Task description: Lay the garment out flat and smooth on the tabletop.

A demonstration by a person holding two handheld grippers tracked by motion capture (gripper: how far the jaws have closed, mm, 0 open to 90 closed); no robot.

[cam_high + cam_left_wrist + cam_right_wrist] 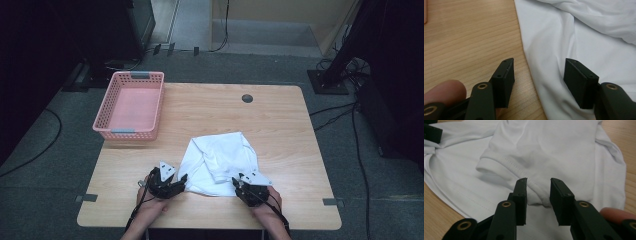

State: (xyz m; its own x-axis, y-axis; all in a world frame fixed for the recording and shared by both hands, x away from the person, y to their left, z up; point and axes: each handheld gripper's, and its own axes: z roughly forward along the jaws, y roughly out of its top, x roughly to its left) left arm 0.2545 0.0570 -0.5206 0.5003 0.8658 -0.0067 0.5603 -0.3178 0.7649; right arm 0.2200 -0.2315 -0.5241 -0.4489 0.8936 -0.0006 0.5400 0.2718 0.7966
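The left hand-held gripper [183, 180] has its jaws apart, one over the bare desk [280, 115] and one over the edge of the white shirt [220, 162]. The right hand-held gripper [238, 183] also has its jaws apart, with a hemmed fold of the shirt just in front of them. The shirt lies crumpled between both grippers. Far past the left one sits a pink basket [131, 105].

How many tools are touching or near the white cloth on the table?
2. The left tool is at the near left edge of the white cloth, jaws open. The right tool is at its near right edge, open over a hemmed fold.
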